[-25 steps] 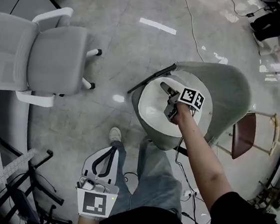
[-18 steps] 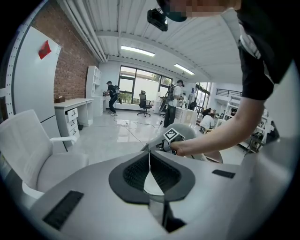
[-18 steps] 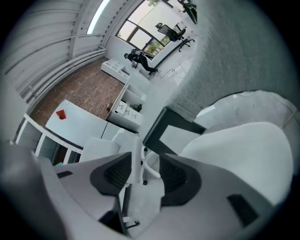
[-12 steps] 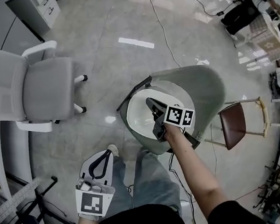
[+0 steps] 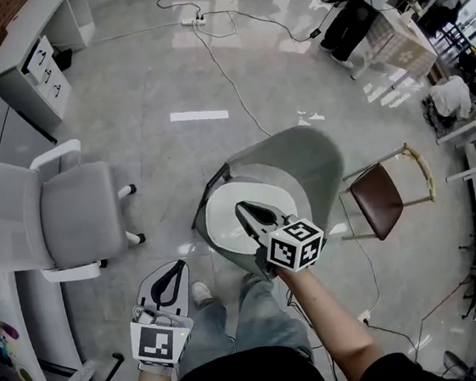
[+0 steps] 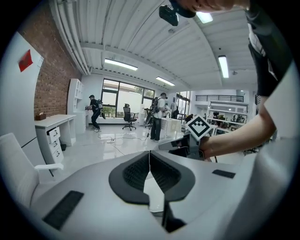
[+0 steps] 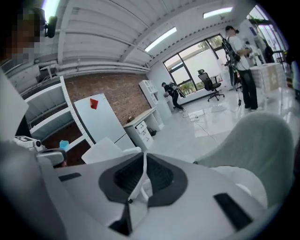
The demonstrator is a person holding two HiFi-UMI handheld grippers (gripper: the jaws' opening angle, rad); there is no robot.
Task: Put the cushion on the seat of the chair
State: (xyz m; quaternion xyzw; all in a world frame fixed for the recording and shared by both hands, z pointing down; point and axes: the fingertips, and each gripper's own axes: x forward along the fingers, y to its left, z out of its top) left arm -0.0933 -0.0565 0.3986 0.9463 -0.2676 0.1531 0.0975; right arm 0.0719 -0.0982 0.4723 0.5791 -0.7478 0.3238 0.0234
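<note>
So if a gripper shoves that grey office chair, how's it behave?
The office chair would probably roll: dark casters show under it, and the floor looks glossy. Tipping seems unlikely, since the casters sit spread out; it may swivel instead.

No legible txt or nos., b/w square markers on L cube (image 5: 162, 342) & R cube (image 5: 295, 244), red wall mark (image 6: 26, 60) unreadable

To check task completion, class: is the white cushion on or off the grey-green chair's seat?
On: the white cushion lies flat on the seat of the grey-green chair, backrest curving behind it.
</note>
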